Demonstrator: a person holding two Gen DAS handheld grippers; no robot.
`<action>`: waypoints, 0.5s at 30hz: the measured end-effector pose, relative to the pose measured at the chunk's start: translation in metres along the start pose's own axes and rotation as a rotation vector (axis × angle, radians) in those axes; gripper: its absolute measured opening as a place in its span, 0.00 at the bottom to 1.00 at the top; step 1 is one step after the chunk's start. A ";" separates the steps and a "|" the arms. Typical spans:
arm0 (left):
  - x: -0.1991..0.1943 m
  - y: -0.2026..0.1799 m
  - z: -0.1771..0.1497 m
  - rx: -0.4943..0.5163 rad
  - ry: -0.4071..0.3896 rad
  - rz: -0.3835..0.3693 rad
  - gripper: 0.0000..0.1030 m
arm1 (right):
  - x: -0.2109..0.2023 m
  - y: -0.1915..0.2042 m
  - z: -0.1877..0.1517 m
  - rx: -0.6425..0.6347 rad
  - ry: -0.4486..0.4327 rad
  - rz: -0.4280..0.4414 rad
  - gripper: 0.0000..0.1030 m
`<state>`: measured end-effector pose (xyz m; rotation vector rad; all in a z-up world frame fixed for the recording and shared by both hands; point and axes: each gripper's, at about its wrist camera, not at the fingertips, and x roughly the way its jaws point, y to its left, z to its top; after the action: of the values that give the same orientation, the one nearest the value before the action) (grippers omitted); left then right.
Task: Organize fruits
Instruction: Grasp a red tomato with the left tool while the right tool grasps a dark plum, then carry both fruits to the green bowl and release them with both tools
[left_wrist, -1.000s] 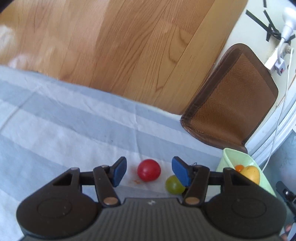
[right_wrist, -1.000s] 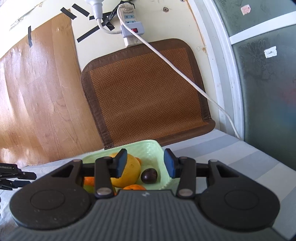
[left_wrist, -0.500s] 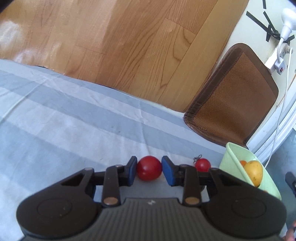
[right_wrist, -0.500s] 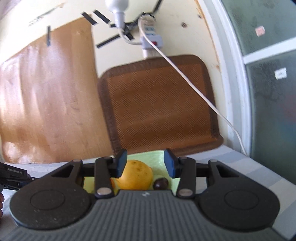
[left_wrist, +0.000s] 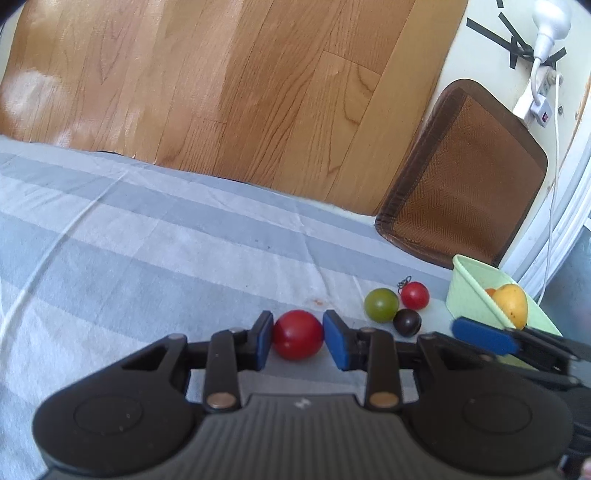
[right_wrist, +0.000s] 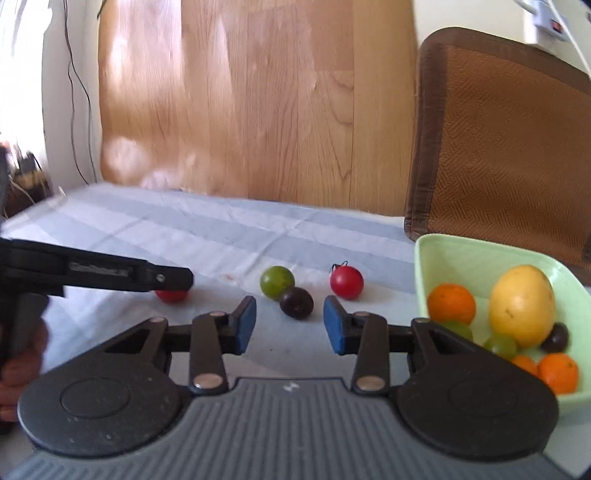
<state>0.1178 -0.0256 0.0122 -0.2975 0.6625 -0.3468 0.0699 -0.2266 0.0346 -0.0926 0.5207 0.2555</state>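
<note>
My left gripper is shut on a red round fruit that sits on the striped cloth; the fruit also shows in the right wrist view, half hidden behind the left gripper's fingers. A green fruit, a small red fruit and a dark plum lie to its right. My right gripper is open and empty, just short of the dark plum. A light green bowl at the right holds a yellow fruit, oranges, grapes and a dark plum.
A brown woven mat leans on the wall behind the bowl. A wood panel backs the table. A white power strip and cable hang at the far right. The striped cloth stretches left.
My left gripper has closed on the red fruit and pulled back a little. My right gripper has swung left from over the bowl to face the loose fruits on the cloth.
</note>
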 end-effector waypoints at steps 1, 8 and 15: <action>0.000 0.002 0.000 -0.007 0.001 -0.006 0.29 | 0.007 0.001 0.002 -0.010 0.013 -0.005 0.41; 0.001 0.002 -0.001 0.001 0.002 -0.006 0.29 | 0.040 -0.005 0.007 0.012 0.110 -0.013 0.32; -0.002 0.001 -0.003 0.011 0.004 -0.027 0.29 | 0.020 -0.004 -0.004 0.032 0.104 0.033 0.25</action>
<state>0.1147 -0.0243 0.0111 -0.2952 0.6608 -0.3765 0.0860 -0.2269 0.0207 -0.0662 0.6297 0.2760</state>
